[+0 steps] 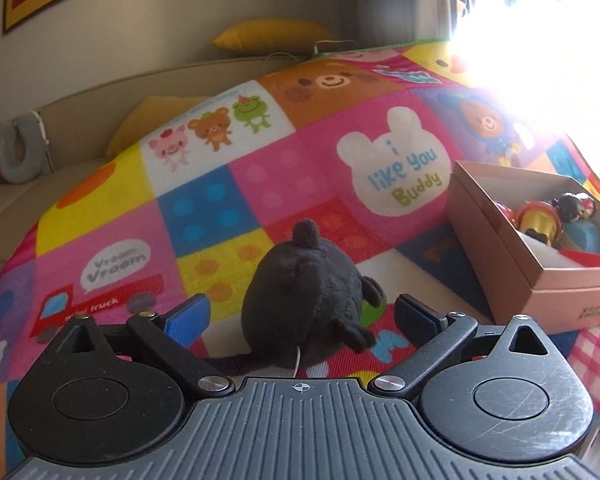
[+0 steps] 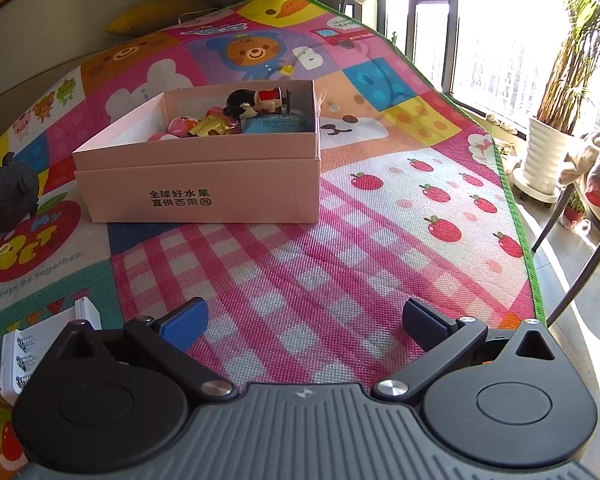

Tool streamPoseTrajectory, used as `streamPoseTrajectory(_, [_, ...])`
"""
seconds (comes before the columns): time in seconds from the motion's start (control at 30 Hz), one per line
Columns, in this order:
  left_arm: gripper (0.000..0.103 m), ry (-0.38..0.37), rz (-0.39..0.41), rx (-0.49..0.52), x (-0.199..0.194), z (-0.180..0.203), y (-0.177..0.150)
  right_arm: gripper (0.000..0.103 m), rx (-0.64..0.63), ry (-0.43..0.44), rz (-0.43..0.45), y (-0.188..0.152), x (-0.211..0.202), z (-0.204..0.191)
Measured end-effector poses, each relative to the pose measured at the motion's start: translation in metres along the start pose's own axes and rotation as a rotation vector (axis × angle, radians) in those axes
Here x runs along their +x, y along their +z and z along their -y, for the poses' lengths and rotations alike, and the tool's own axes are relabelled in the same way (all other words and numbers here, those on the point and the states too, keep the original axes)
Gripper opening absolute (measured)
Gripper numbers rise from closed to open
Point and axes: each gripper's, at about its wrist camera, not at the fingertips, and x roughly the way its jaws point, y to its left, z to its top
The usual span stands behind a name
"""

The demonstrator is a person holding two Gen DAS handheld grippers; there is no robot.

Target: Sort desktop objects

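A black plush toy [image 1: 304, 300] lies on the colourful play mat [image 1: 260, 176], right between the fingers of my left gripper [image 1: 302, 316], which is open around it without touching. It also shows at the left edge of the right wrist view [image 2: 8, 196]. A pink cardboard box [image 1: 540, 272] stands to the right of the plush and holds several small toy figures [image 1: 556, 216]. In the right wrist view the box [image 2: 200, 192] stands ahead and to the left. My right gripper [image 2: 304, 324] is open and empty above the checked part of the mat.
A white battery holder with springs [image 2: 20, 356] lies on the mat by my right gripper's left side. A sofa with yellow cushions [image 1: 272, 36] is behind the mat. The mat's right edge [image 2: 516, 208] drops to a floor with a potted plant [image 2: 548, 156] and chair legs.
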Motion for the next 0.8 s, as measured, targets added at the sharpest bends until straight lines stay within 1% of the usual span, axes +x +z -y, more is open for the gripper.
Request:
streamPoseTrajectory(0.07, [0.101, -0.010, 0.004, -0.011, 0.003, -0.003, 0.001, 0.103, 0.003, 0.004, 0.003, 0.000, -0.001, 0.001])
streamPoseTrajectory(0.2, [0.102, 0.032, -0.005, 0.009, 0.017, -0.011, 0.006, 0.103, 0.028, 0.027, 0.017, -0.002, -0.002, 0.004])
streamPoseTrajectory(0.3, [0.103, 0.020, -0.019, -0.013, 0.029, -0.017, 0.011, 0.103, 0.024, 0.021, 0.015, -0.001, -0.001, 0.003])
streamPoseTrajectory(0.43, [0.102, 0.002, -0.048, -0.024, 0.041, -0.012, 0.016, 0.103, 0.041, 0.036, 0.024, -0.001, -0.002, 0.007])
streamPoseTrajectory(0.57, [0.102, -0.054, -0.069, -0.039, 0.050, -0.003, 0.018, 0.103, 0.040, 0.035, 0.024, -0.001, -0.003, 0.007])
streamPoseTrajectory(0.7, [0.101, -0.038, -0.070, -0.051, 0.059, 0.003, 0.022, 0.103, 0.044, 0.039, 0.027, -0.001, -0.003, 0.008])
streamPoseTrajectory(0.77, [0.087, -0.027, -0.069, -0.055, 0.061, 0.004, 0.024, 0.103, 0.048, 0.043, 0.030, -0.002, -0.003, 0.009])
streamPoseTrajectory(0.8, [0.073, -0.014, -0.069, -0.050, 0.062, 0.005, 0.024, 0.103, 0.049, 0.045, 0.033, -0.002, -0.003, 0.009])
